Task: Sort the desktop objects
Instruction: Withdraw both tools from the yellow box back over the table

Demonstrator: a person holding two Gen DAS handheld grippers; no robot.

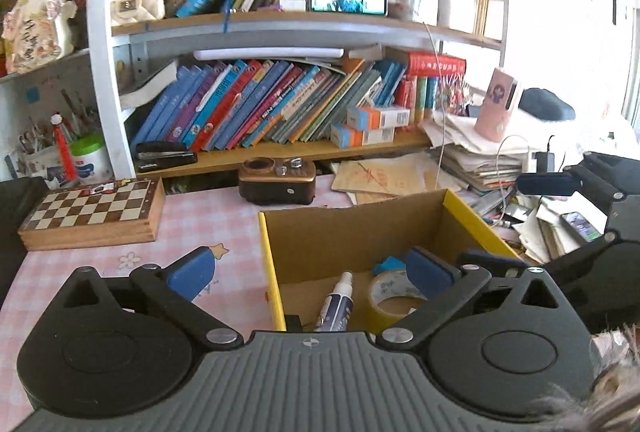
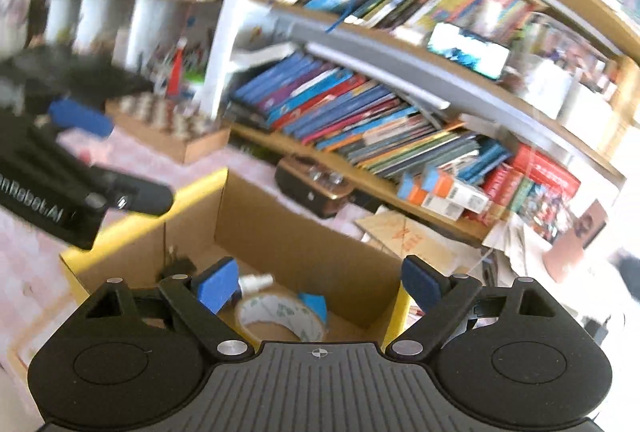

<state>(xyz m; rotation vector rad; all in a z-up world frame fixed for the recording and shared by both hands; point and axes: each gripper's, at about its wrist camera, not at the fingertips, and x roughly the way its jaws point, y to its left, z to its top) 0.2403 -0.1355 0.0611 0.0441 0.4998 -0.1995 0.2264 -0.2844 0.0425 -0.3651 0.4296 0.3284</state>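
Left wrist view is showing the left gripper (image 1: 310, 272) and right gripper (image 2: 324, 282) both hanging spread and empty over the cardboard box (image 1: 356, 228), where a tape roll (image 1: 394, 302) and spray bottle (image 1: 336, 306) are already lying, while the chessboard box (image 1: 94, 214) is still waiting off to the left gripper's side.

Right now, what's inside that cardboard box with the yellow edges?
Inside the cardboard box lie a roll of tape, a small white spray bottle, something blue and a small black item. The near part of the floor is hidden behind the grippers.
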